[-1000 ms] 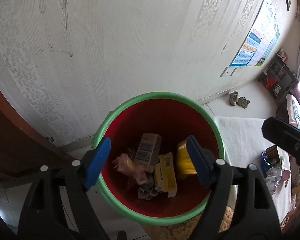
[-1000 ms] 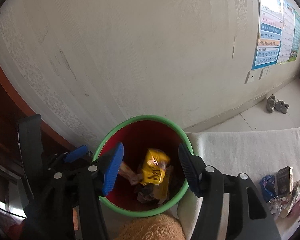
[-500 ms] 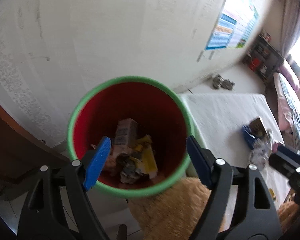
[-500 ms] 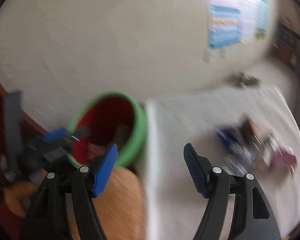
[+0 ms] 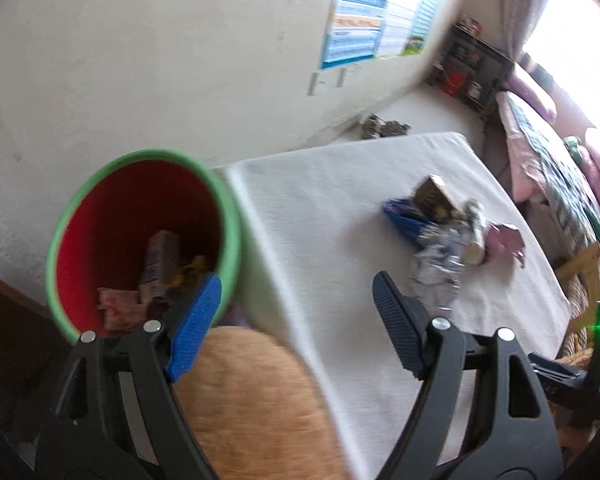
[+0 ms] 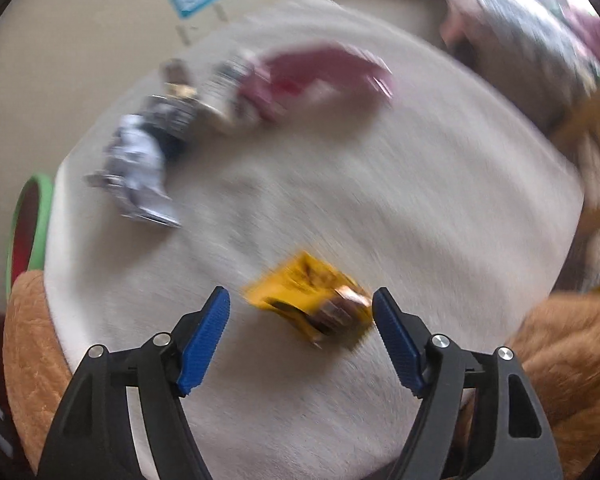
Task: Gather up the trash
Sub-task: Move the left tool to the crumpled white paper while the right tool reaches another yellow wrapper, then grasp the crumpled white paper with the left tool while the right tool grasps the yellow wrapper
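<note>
The right gripper (image 6: 300, 328), jaws opening and empty, hangs above the yellow wrapper (image 6: 312, 300) lying flat on the tabletop (image 6: 440, 200), well apart from the bin (image 6: 36, 216); its thin edge may slip the pads, or they may snag the cloth.

Table (image 5: 332, 200) covered in matt white woven cloth; bin (image 5: 228, 216) of smooth plastic, green outside, red inside. Yellow wrapper (image 6: 308, 300) near the table's front edge: glossy film. Gripper pads (image 6: 204, 336): ribbed blue plastic.
</note>
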`<state>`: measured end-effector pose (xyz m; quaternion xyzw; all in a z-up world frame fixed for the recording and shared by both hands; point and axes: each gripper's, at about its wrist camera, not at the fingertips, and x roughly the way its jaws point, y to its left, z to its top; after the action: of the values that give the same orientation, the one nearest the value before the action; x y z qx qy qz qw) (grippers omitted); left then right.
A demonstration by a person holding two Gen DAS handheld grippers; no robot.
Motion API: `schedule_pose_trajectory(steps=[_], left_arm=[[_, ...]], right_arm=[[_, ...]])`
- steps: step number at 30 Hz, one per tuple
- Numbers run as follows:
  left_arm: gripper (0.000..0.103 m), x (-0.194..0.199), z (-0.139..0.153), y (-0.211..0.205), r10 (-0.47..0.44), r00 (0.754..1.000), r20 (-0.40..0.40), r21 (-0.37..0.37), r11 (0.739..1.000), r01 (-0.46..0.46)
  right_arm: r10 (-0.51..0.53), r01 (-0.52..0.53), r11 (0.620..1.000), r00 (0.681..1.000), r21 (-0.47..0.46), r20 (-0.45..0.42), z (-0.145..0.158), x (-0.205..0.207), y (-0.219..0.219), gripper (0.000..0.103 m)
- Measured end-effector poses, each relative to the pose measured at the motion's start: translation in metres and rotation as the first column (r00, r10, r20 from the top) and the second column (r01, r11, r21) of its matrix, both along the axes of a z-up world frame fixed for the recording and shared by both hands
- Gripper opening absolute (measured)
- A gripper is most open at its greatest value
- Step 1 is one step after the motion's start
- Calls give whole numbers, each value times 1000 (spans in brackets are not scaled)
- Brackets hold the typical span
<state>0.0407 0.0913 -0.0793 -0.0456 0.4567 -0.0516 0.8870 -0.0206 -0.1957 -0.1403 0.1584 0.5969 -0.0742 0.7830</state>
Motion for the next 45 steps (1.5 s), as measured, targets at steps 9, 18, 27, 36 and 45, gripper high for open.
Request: schedule_pose_trajectory(steps=[9, 18, 27, 36, 45], left_arm=[[75, 28, -27, -100, -166, 985, -44, 48, 985, 168], [53, 63, -73, -157, -258, 949, -182, 119, 952, 282], [34, 30, -63, -122, -251, 949, -193, 46, 963, 264], [53, 8, -75, -106, -235, 946, -224, 65, 965, 255], [65, 12, -85, -107, -195, 955, -222, 57, 976, 212]], right_arm=[[10, -17, 995, 997, 98, 74, 2, 1, -7, 22], [-47, 29, 989, 991, 146, 127, 11, 3, -12, 27], [-25, 9, 994, 989, 107, 147, 14, 5, -8, 42], [-26, 14, 995, 992, 95, 127, 5, 8, -7, 46], [-36, 23, 995, 990, 93, 135, 7, 6, -8, 48]])
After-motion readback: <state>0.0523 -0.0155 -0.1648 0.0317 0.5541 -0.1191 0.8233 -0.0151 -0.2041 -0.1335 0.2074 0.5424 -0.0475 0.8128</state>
